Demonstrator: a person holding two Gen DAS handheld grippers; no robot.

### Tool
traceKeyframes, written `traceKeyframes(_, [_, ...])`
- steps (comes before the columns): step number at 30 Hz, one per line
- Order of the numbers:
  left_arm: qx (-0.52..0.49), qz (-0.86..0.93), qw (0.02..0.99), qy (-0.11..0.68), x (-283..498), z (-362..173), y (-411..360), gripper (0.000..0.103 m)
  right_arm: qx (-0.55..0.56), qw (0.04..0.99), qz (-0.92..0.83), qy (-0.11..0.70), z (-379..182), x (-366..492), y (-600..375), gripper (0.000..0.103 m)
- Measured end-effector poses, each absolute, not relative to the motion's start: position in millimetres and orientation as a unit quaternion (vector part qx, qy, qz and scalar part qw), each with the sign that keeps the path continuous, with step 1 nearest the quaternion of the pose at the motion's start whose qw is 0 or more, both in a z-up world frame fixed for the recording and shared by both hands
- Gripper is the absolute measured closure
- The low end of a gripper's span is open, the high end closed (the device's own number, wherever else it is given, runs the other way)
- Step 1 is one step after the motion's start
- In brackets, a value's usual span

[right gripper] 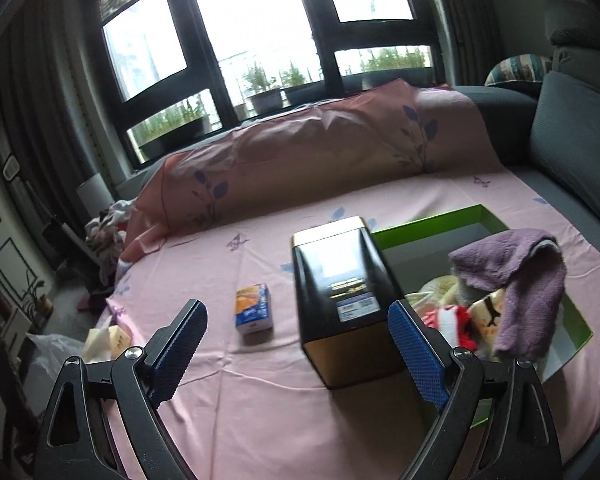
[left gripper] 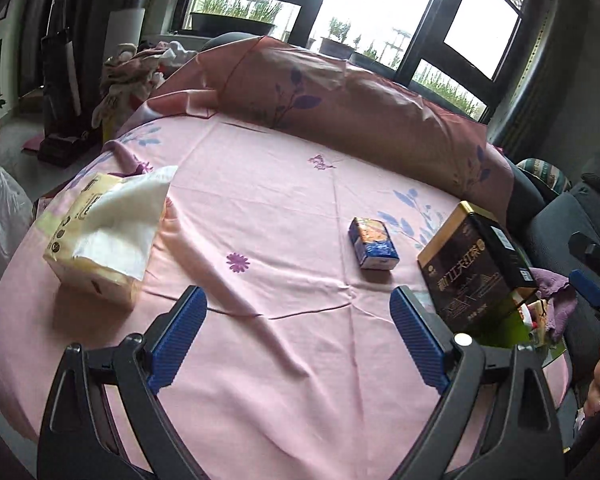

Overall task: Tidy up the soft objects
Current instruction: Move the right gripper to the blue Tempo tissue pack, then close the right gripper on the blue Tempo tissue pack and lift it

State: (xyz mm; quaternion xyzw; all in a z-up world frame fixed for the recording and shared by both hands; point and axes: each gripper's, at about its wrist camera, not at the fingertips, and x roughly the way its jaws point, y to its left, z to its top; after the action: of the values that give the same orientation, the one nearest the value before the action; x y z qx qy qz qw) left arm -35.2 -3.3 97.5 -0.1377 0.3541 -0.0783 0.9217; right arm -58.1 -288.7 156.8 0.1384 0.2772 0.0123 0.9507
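Right gripper (right gripper: 296,344) held wide over a pink sheet (right gripper: 260,400), nothing between its blue pads.

A black and gold tin (right gripper: 342,304) lies just ahead, beside the right pad. Left of it sits a small blue and orange tissue pack (right gripper: 253,309). To the right, a green box (right gripper: 496,216) holds soft items, with a purple towel (right gripper: 516,280) draped over them. A pink pillow (right gripper: 308,152) lies below the window (right gripper: 236,32).

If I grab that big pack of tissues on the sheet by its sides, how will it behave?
The tissue pack will probably squash: its wrapper looks like thin, soft film. It is likely light for its bulk. The loose tissue sticking out of the top may flop or pull free, so grip the body, not the sheet. The left tongs are open and empty.
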Motion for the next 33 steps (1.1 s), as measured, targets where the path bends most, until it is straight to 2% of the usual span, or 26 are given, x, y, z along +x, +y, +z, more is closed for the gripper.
traceKeyframes(10, [-0.142, -0.048, 0.911, 0.383, -20.2, 82.3, 27.0, 0.011, 0.078, 0.924, 0.064, 0.368, 120.5, 26.2, -192.6, 0.01])
traceKeyframes(13, [-0.143, -0.047, 0.91, 0.387, -17.4, 81.7, 32.1, 0.012, 0.038, 0.915, 0.033, 0.401, 97.5, 58.0, -173.7, 0.016])
traceKeyframes(23, [-0.156, -0.03, 0.899, 0.408, -8.0, 74.7, 54.6, 0.012, -0.046, 0.878, -0.055, 0.473, 32.1, 137.5, -160.2, 0.022])
traceKeyframes(29, [-0.164, -0.034, 0.893, 0.418, -6.9, 72.8, 60.1, 0.012, -0.031, 0.873, -0.052, 0.484, 11.8, 146.7, -168.5, 0.05])
traceKeyframes(33, [-0.166, -0.033, 0.893, 0.418, -6.8, 72.7, 62.7, 0.012, 0.001, 0.869, -0.015, 0.494, 15.1, 132.6, -169.7, 0.05])
